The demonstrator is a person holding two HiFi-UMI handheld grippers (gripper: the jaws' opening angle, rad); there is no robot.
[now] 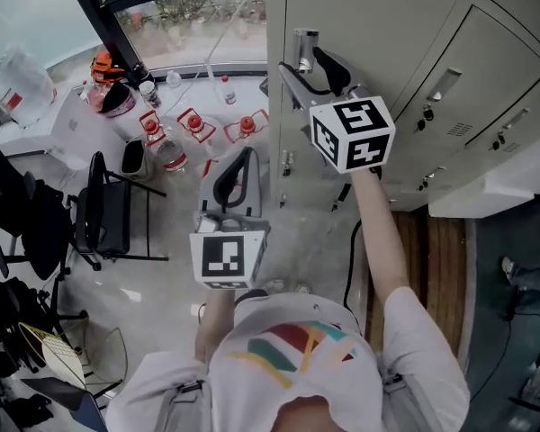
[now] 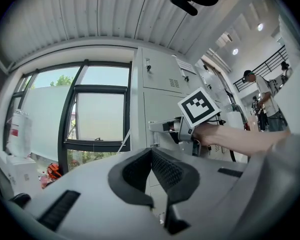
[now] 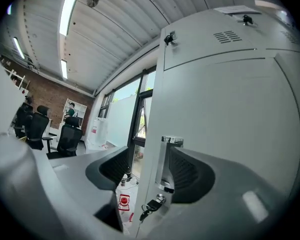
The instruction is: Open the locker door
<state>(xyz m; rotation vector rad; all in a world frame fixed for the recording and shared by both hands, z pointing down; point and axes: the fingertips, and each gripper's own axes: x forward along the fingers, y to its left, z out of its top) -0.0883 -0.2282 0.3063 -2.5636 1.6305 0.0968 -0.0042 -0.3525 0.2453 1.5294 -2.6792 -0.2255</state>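
Note:
The grey locker door (image 1: 342, 7) carries a chrome handle (image 1: 303, 43) and a key (image 3: 152, 206) in the lock below it. My right gripper (image 1: 310, 70) is at the door's free edge, held level. Its jaws stand wide apart. In the right gripper view the door edge and the handle (image 3: 168, 164) lie between the jaws of the right gripper (image 3: 147, 156), the handle close beside the right pad, with no pad pressing. My left gripper (image 1: 241, 160) hangs lower, left of the lockers, away from the door. In the left gripper view the pads of the left gripper (image 2: 151, 151) meet on nothing.
More locker doors (image 1: 486, 106) run to the right. On the floor by the window are several red-capped water bottles (image 1: 193, 124), a big water jug (image 1: 18, 84) and a black chair (image 1: 108, 210). A person (image 2: 260, 91) stands far off. Office chairs (image 3: 70, 136) are in the room behind.

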